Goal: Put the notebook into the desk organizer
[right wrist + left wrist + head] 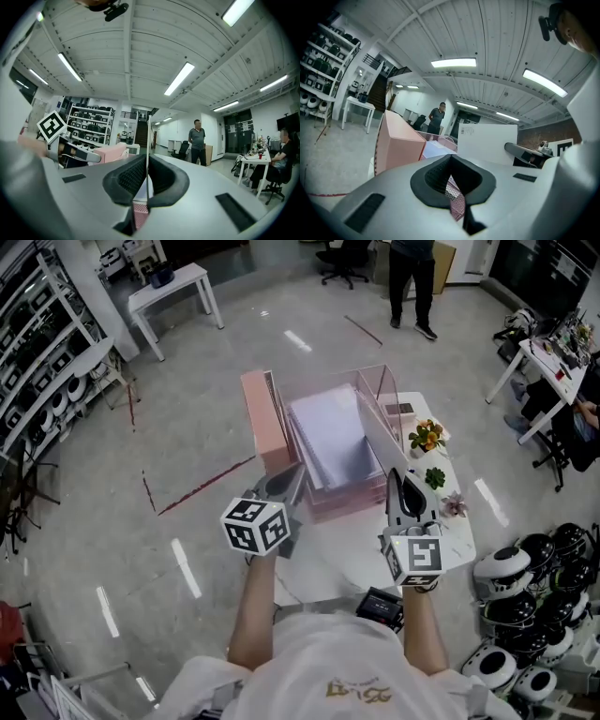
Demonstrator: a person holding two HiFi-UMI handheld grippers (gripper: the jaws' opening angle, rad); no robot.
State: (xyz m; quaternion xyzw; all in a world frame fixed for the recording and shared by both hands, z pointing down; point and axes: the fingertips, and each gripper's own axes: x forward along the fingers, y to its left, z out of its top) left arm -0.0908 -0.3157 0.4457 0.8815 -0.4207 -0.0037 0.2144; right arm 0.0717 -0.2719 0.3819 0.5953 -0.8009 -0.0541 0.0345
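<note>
The pink mesh desk organizer stands on the white table, with a stack of white sheets lying slanted inside. A thin white notebook stands upright along its right side. In the left gripper view the notebook is a white panel with a barcode. My right gripper is shut on the notebook's near edge, which shows edge-on between the pads. My left gripper sits at the organizer's front left corner. Its jaws are nearly together, with pink mesh wedged between them.
A tall pink box stands against the organizer's left side. Small potted plants line the table's right edge. A person stands far behind. Shelves run along the left, and white helmets are piled at the lower right.
</note>
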